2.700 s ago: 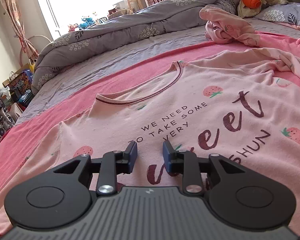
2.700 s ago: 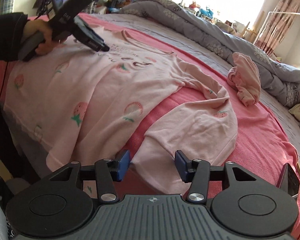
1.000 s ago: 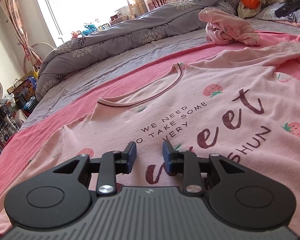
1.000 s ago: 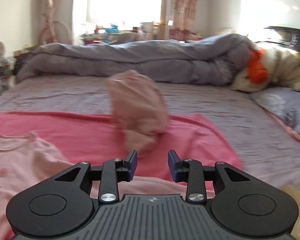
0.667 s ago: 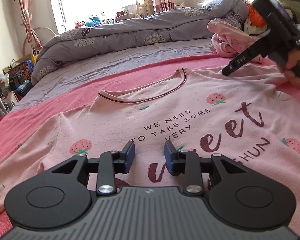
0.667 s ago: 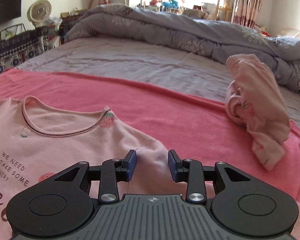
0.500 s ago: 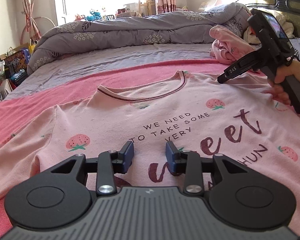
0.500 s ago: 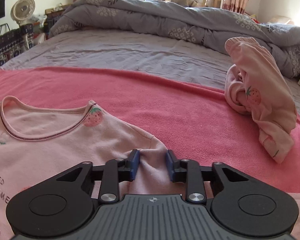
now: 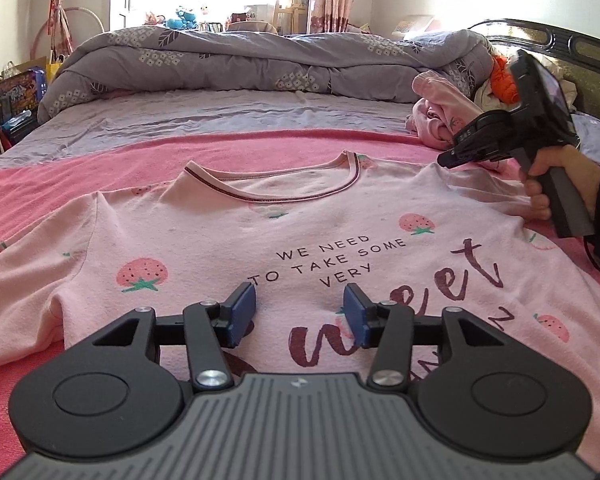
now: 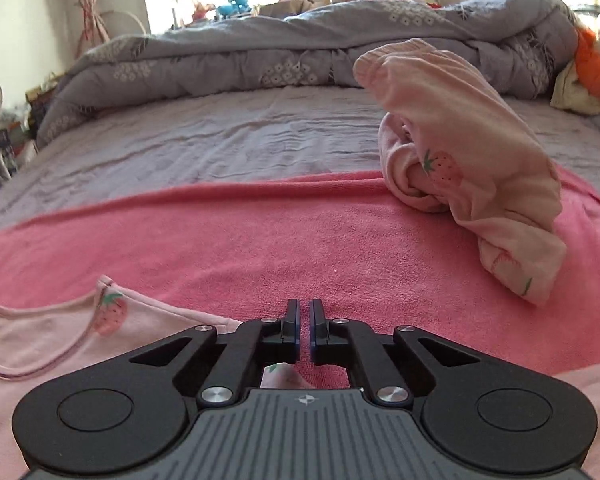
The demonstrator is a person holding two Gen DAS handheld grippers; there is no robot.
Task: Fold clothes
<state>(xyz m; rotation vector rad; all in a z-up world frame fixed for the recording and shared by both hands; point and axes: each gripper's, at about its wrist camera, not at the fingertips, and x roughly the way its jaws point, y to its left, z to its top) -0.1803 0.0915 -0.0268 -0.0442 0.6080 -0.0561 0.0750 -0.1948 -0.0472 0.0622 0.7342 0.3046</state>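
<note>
The left gripper (image 9: pixel 300 312) is held low over the chest of the pink strawberry T-shirt (image 9: pixel 324 240); its jaws have just been opening, and nothing is pinched between them. The right gripper (image 10: pixel 304 330) is squeezed almost shut at the shirt's shoulder, where a bit of pink cloth is seen just behind its blue pads; whether the cloth is gripped cannot be told. It is held by a hand (image 9: pixel 556 176) in a dark sleeve. The shirt is spread flat on a pink blanket (image 10: pixel 260 248). A crumpled pink garment (image 10: pixel 468 160) is lying beyond, near a rolled grey quilt (image 9: pixel 260 60).
</note>
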